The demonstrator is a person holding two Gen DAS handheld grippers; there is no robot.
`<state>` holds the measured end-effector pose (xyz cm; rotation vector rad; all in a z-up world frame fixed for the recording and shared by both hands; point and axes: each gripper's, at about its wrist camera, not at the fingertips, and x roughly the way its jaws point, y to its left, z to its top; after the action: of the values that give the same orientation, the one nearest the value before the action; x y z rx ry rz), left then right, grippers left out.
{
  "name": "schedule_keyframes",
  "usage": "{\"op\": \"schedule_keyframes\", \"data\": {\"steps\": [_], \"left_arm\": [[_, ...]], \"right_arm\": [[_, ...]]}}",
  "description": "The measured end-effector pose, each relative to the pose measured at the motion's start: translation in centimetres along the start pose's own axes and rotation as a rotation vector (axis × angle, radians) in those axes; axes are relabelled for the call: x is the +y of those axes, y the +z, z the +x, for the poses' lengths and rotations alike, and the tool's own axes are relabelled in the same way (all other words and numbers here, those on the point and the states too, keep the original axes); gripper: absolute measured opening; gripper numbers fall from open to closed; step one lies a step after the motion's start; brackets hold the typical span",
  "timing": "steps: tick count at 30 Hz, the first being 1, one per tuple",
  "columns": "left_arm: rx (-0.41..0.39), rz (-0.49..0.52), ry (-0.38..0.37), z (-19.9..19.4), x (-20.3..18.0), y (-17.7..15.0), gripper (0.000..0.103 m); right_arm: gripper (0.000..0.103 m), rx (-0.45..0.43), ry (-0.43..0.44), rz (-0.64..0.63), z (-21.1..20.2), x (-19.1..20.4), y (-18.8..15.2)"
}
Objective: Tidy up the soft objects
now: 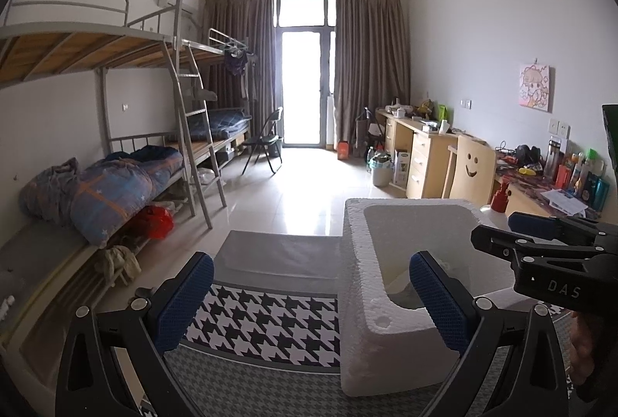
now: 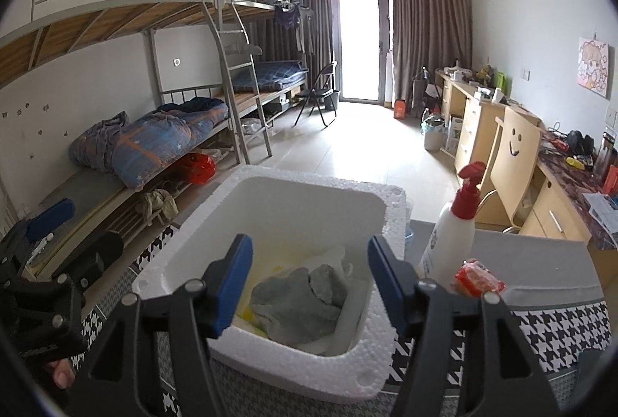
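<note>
Grey cloth (image 2: 299,305) crumpled low in the white foam box (image 2: 380,347), centre of the right wrist view, atop white fabric (image 2: 333,256). Right gripper (image 2: 309,285) spread wide above the box, pinching nothing. Left gripper (image 1: 313,295) likewise spread, bottom of its frame, one blue pad over the box's near wall. Houndstooth mat (image 1: 262,320) beneath the box. At right of the box, a white spray bottle (image 2: 450,237) and a red packet (image 2: 479,278).
</note>
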<state>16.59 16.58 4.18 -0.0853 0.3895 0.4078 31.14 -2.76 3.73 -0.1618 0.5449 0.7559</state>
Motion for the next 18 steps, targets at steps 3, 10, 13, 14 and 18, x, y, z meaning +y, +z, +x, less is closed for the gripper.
{"op": "schedule_keyframes", "data": {"steps": [3,10,13,14,18], "left_arm": [[-0.001,-0.001,-0.003,-0.2,0.0,-0.1,0.102],[-0.012,0.008,-0.014,-1.4,-0.7,-0.1,0.102],[-0.018,0.007,-0.021,-2.1,-1.1,-0.2,0.102],[-0.021,0.005,-0.026,-2.4,-1.1,-0.3,0.102],[-0.038,0.009,-0.031,-3.6,-1.5,-0.3,0.102]], "right_arm": [[0.067,-0.013,-0.015,0.0,-0.6,-0.1,-0.1],[0.074,-0.035,-0.026,0.014,-2.2,-0.3,-0.5],[0.081,-0.051,-0.031,0.016,-3.1,-0.4,-0.6],[0.083,-0.059,-0.03,0.017,-3.5,-0.4,-0.7],[0.091,-0.086,-0.033,0.027,-5.0,-0.2,-1.4]]}}
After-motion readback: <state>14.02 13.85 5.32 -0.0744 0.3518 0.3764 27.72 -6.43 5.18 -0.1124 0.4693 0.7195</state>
